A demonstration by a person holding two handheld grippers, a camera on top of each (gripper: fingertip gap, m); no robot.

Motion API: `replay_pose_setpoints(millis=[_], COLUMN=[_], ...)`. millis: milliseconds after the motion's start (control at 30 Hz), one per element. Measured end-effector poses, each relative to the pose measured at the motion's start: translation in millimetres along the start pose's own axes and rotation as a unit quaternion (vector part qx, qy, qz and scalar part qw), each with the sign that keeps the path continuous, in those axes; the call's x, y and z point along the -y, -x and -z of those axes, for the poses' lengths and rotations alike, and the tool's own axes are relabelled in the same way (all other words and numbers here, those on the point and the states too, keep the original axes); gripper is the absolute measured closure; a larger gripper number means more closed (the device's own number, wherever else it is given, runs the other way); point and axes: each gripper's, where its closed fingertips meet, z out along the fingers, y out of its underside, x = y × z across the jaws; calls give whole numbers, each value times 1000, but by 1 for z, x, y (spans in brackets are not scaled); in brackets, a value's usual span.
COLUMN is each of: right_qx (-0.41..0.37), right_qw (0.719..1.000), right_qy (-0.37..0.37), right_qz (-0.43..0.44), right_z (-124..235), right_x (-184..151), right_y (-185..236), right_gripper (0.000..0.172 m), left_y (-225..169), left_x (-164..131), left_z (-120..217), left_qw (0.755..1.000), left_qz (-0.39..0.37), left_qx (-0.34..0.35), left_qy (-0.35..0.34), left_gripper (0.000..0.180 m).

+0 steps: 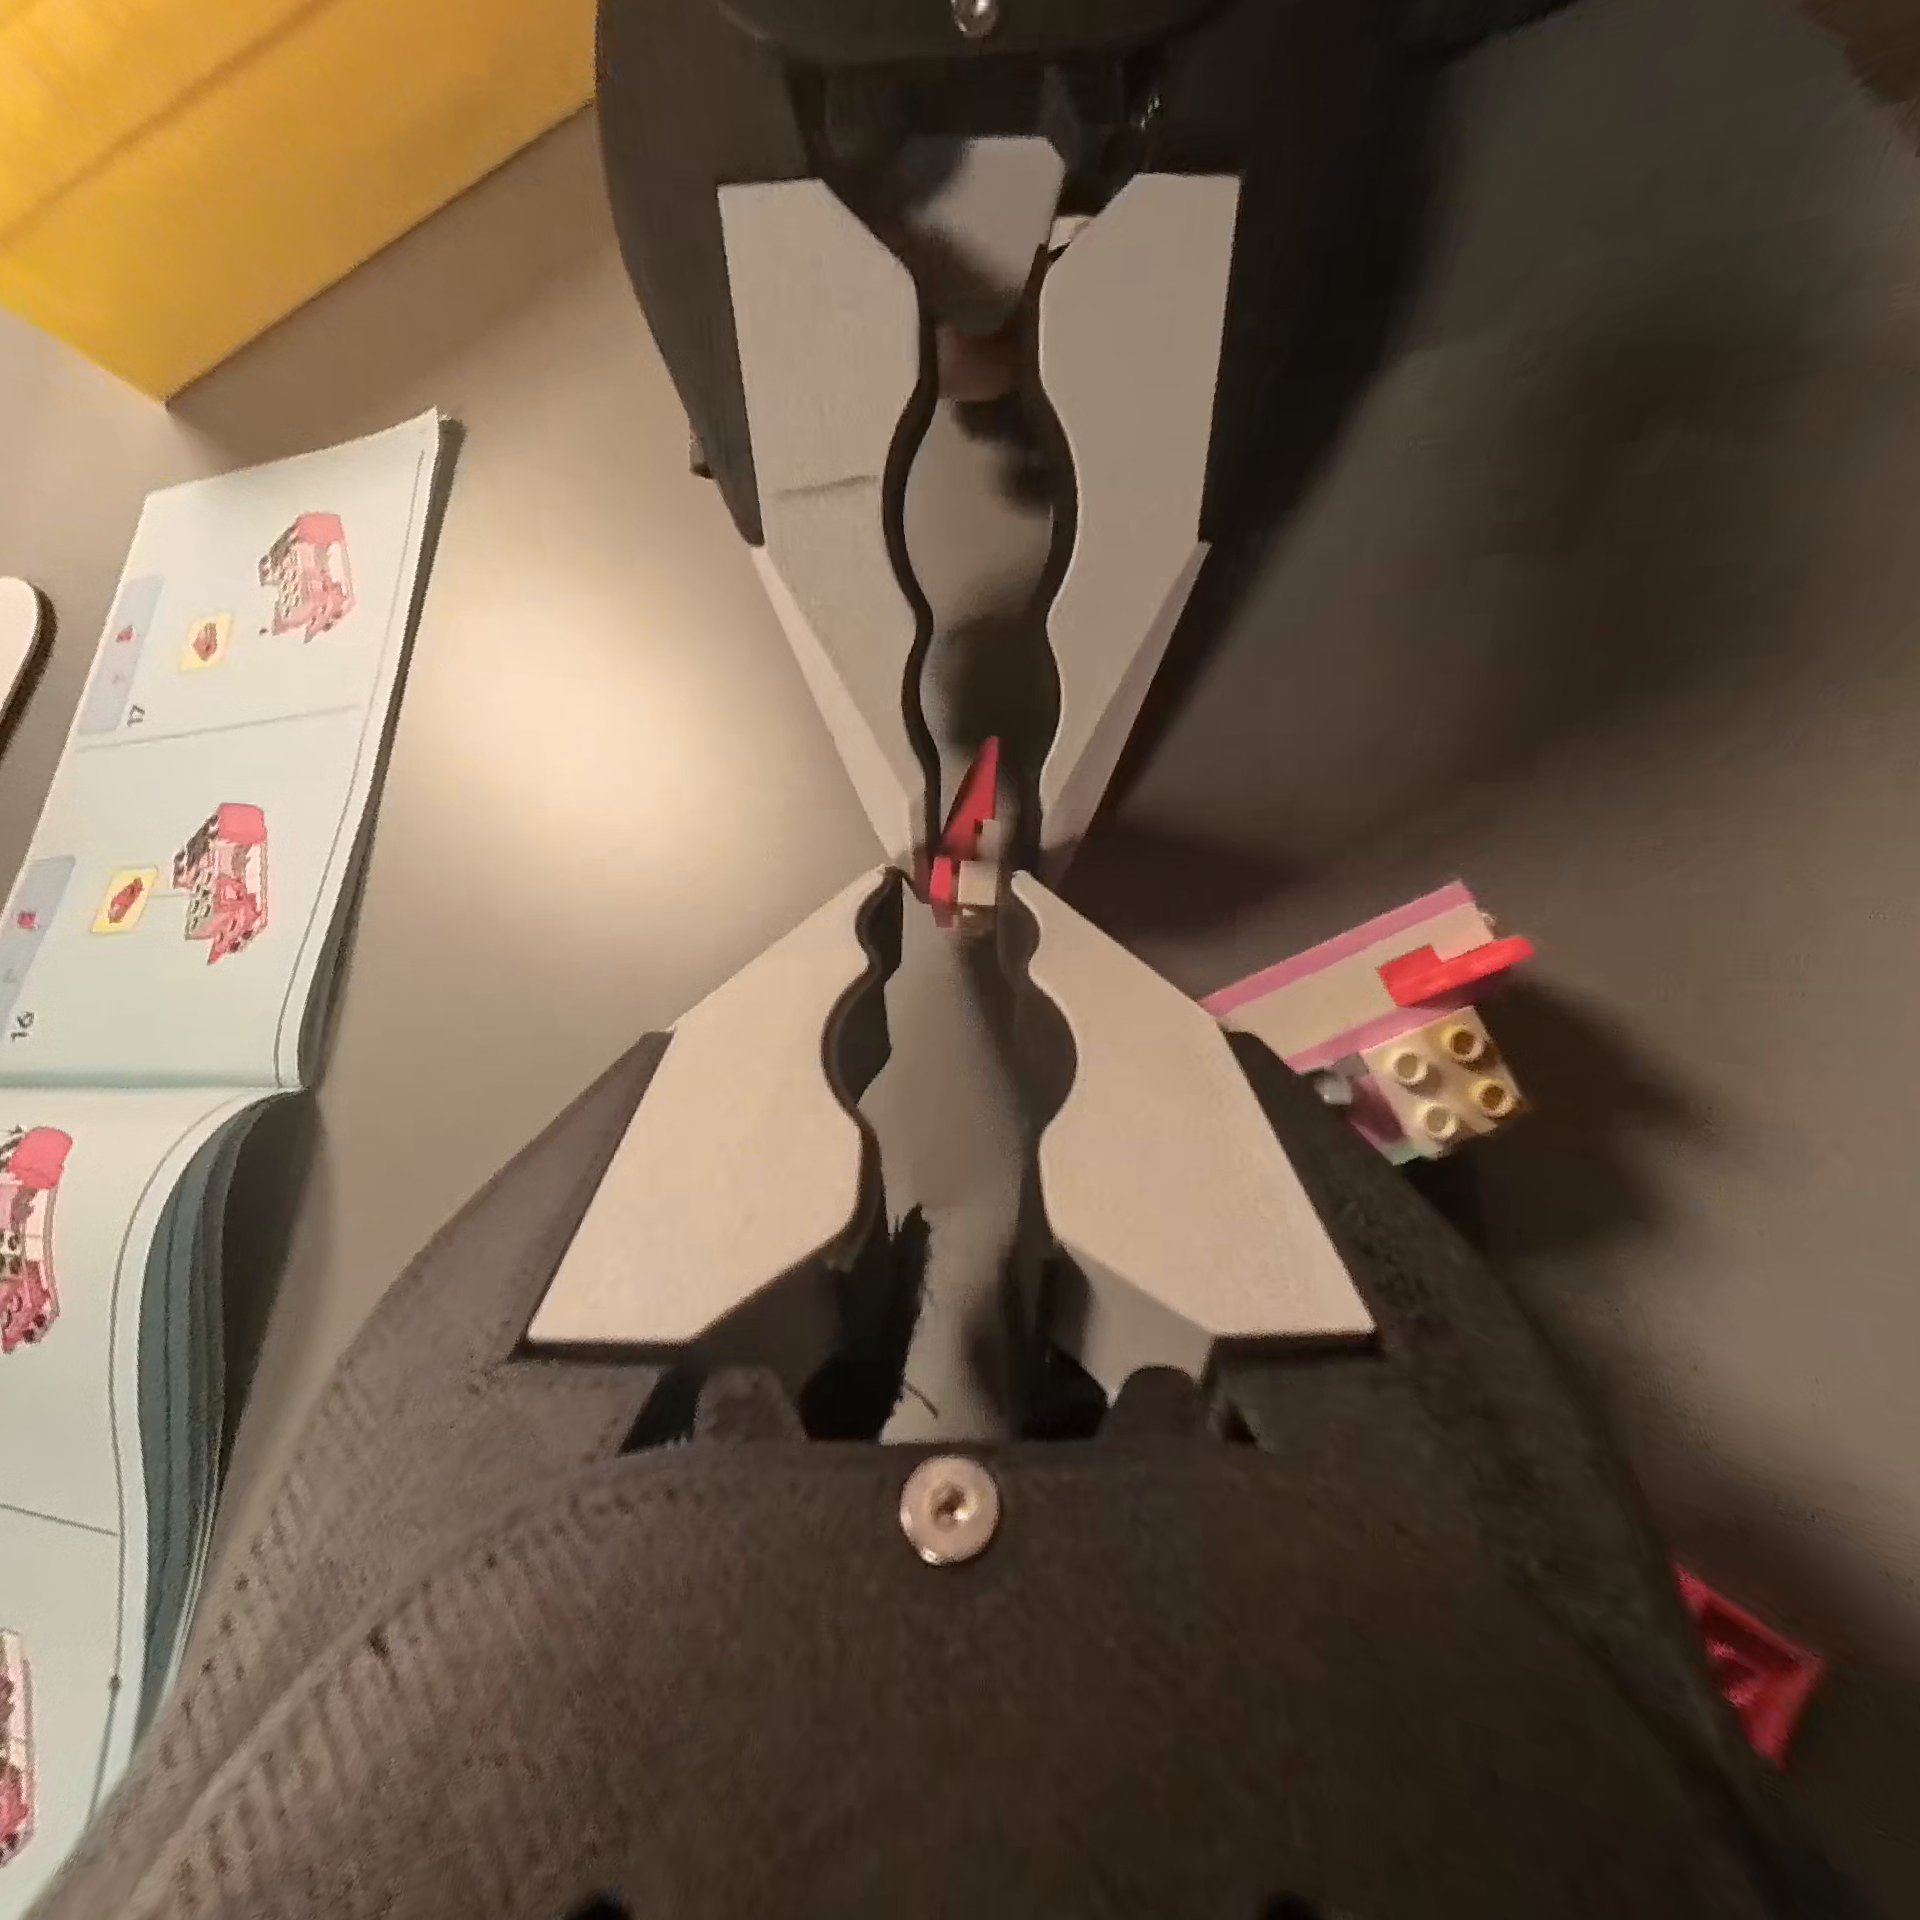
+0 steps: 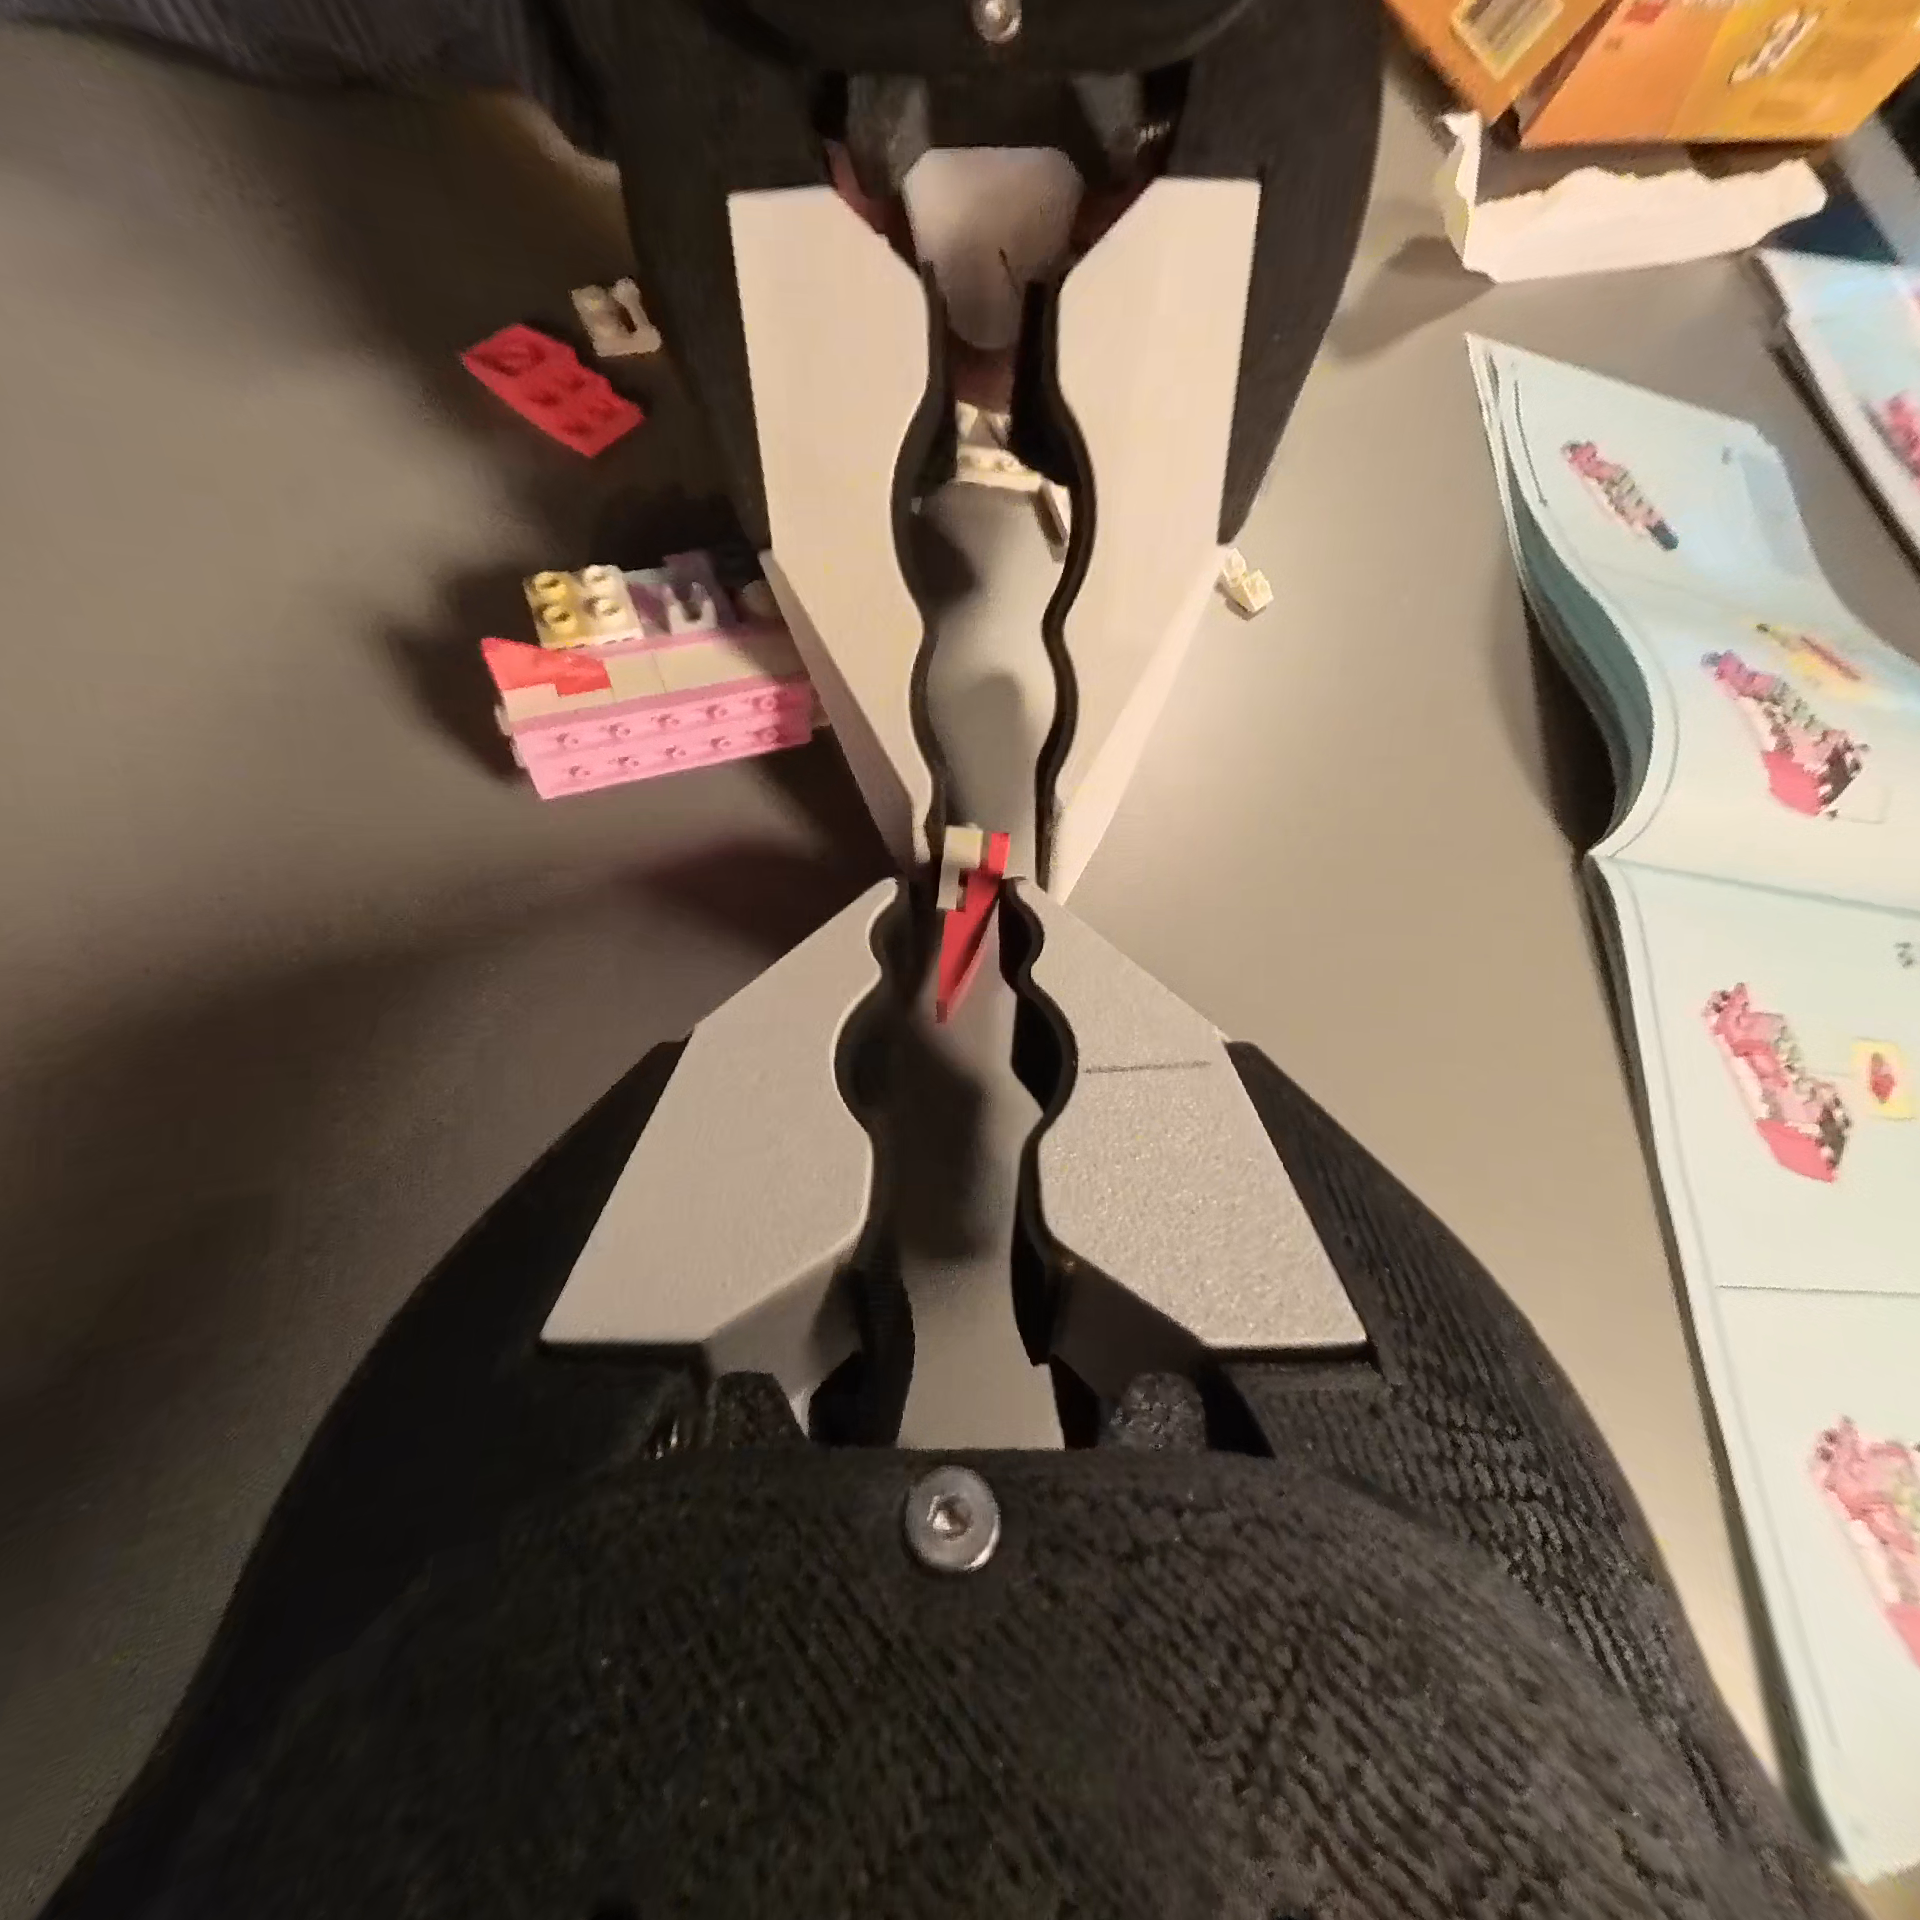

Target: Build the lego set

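Where the two pairs of fingers meet tip to tip, a small red wedge-shaped toy plate [image 1: 971, 821] with a small beige brick [image 1: 982, 883] attached is pinched between them.

Left gripper [image 1: 961, 891] fingers stand nearly closed on the beige-brick end; right gripper [image 2: 961, 894] fingers, equally narrow, clamp the red plate, which runs back between them. Just right of the left fingers, a pink, beige and red toy-brick assembly [image 1: 1392, 1018] lies on the grey table [image 1: 623, 727]. An open pale-blue instruction booklet [image 1: 260, 727] lies farther out.
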Motion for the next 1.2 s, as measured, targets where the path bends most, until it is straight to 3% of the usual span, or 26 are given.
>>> replay_pose_setpoints(millis=[400,967,1033,1200], right_qx=[-83,56,37,-109], right_qw=[993,996,996,984], right_qy=[-21,-62,-61,-9], right_qz=[80,41,50,143], right_z=[17,28,29,30], right_x=[9,7,8,9], right_y=[-15,20,15,-13], right_gripper=[159,161,161,163], left_y=[15,-19,-13,12], left_x=[17,27,28,29], left_z=[7,4,5,9], left_qw=[996,997,997,989], left_qz=[-46,-64,-57,-99], left_qx=[76,-16,0,106], left_qy=[-13,-46,-45,-6], left_gripper=[167,166,166,167])
